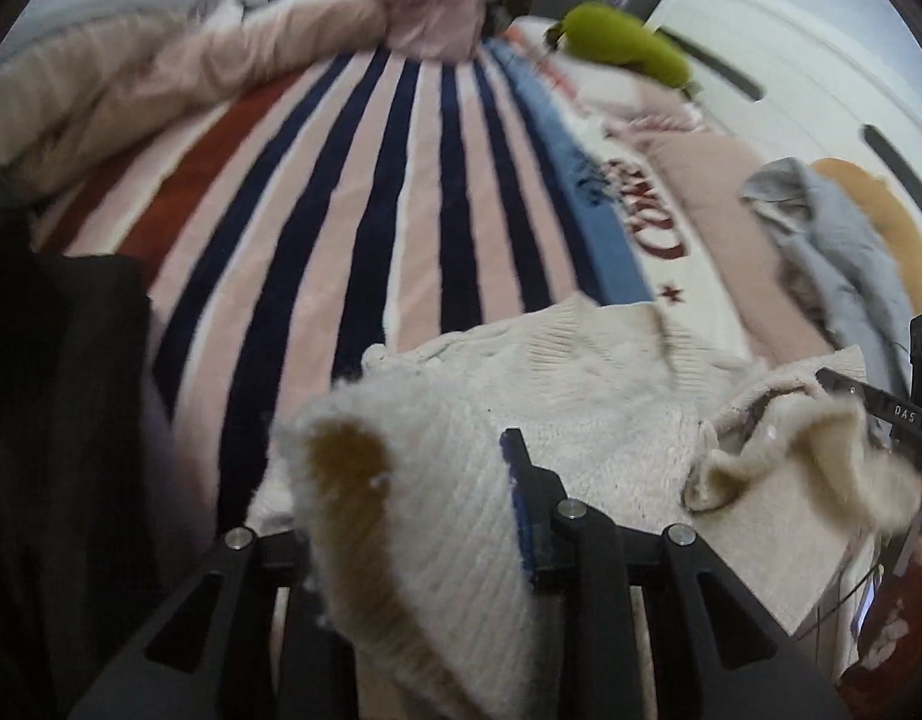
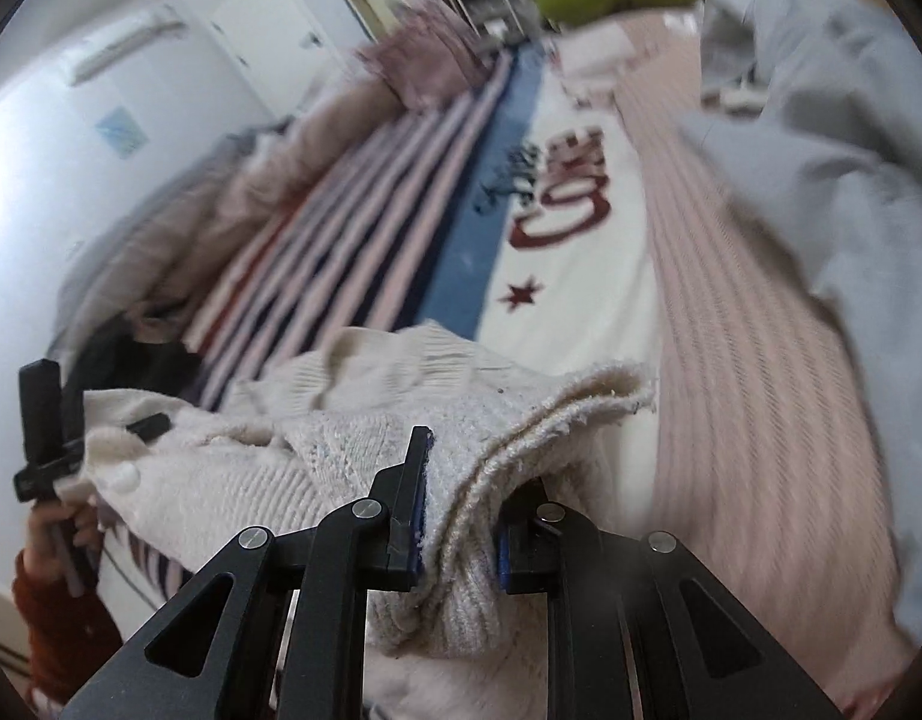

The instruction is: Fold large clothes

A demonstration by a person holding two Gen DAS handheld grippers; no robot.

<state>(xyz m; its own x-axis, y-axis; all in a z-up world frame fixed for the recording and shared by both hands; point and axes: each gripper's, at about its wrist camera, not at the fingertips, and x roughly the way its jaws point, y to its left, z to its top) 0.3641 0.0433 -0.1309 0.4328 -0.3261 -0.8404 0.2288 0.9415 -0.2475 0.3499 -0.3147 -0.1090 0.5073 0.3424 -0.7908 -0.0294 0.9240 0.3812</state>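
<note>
Cream knit sweater (image 2: 437, 420), bunched on the striped blanket (image 2: 365, 228), is clamped between the right gripper's (image 2: 461, 480) fingers; the left gripper (image 1: 413, 492) likewise grasps a tan-patched fold. Printed blanket lettering (image 2: 568, 198) is blurred and unreadable. "DAS" marks the right gripper's arm in the left view.

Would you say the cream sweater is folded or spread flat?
Neither: the sweater is bunched, doubled edges pinched in the right tool.

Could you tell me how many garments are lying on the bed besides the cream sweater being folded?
2 that I can make out: a grey garment crumpled at the bed's right side, and a dark garment at the left edge. Others may be hidden among the bedding.
</note>
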